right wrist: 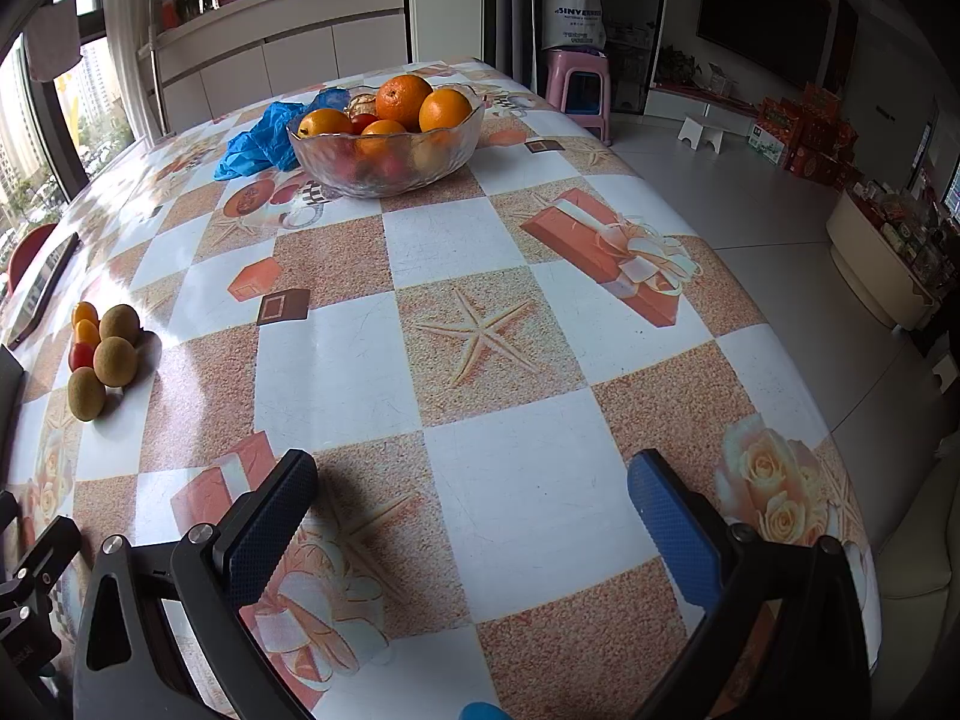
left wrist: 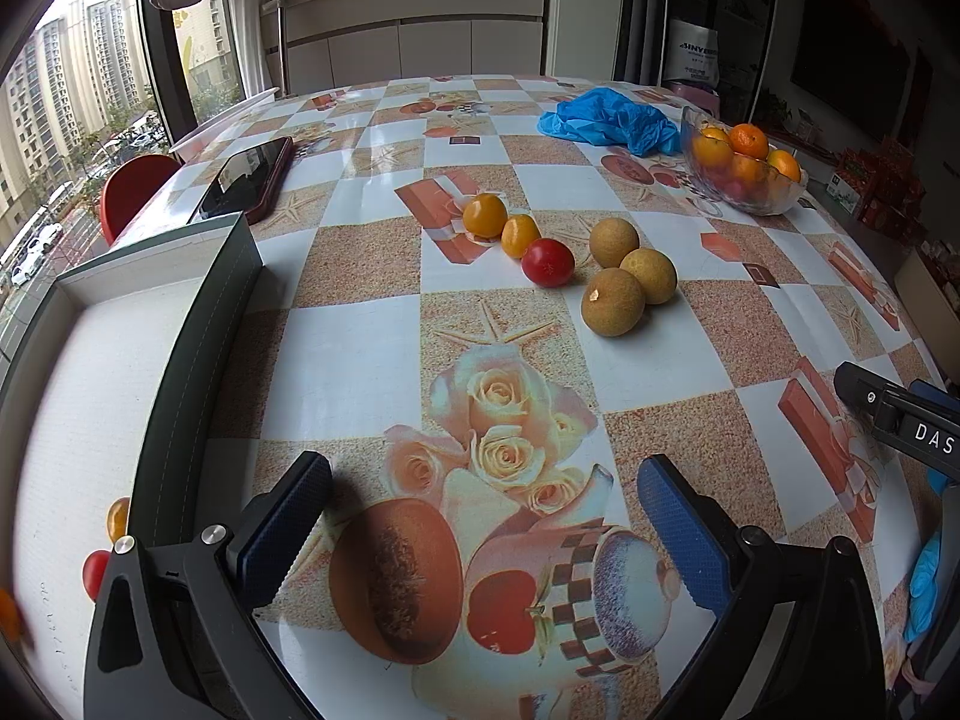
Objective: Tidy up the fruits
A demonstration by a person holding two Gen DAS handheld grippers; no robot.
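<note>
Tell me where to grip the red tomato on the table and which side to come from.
Grip the red tomato across its round middle, coming from the near side with the left gripper, whose fingers are open. A small orange fruit touches its far left and brown fruits sit close right, so keep the fingers narrow.

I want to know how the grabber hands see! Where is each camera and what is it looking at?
Left wrist: sits on the left gripper, low over the table, facing the loose fruits beside the grey box; its blue fingers show, wide apart.
Right wrist: sits on the right gripper, facing the glass bowl of oranges; its fingers show, wide apart.
Shared: both see the loose fruits, bowl and blue bag.
</note>
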